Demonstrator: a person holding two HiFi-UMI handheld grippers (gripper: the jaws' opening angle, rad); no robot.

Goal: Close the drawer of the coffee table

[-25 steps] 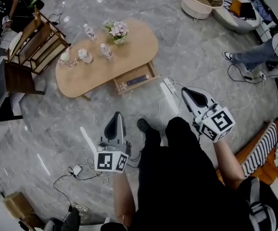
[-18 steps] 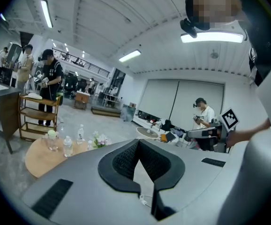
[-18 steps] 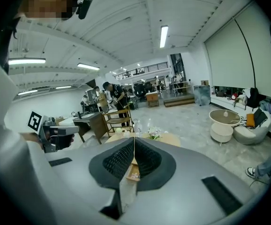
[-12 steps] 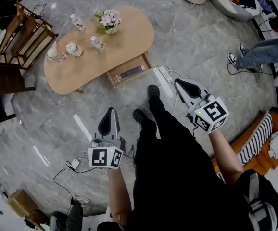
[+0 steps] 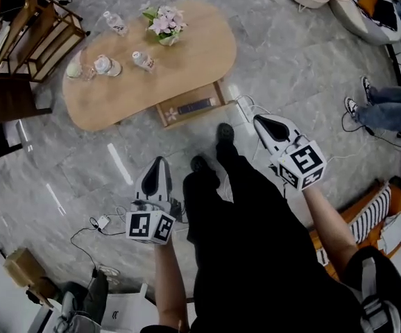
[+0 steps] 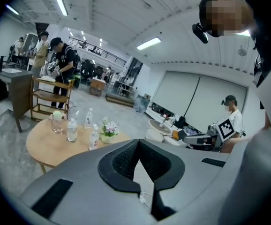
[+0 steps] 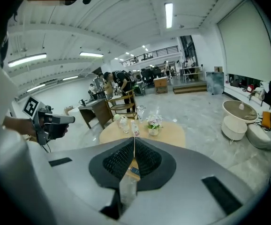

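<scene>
Drawer (image 5: 190, 107) sticks out open from the desk (image 5: 117, 92) edge, upper centre. My left tool (image 5: 157, 165) and right tool (image 5: 262, 122) are clenched, empty. Probably light, stiff, sliding: push mid front panel.

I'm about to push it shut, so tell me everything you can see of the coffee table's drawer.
The drawer is a shallow rectangular tray of light wood matching the coffee table. It stands pulled out, open, from under the table's near long edge. Inside lie a dark flat oblong item and a small pale object at the left end.
</scene>
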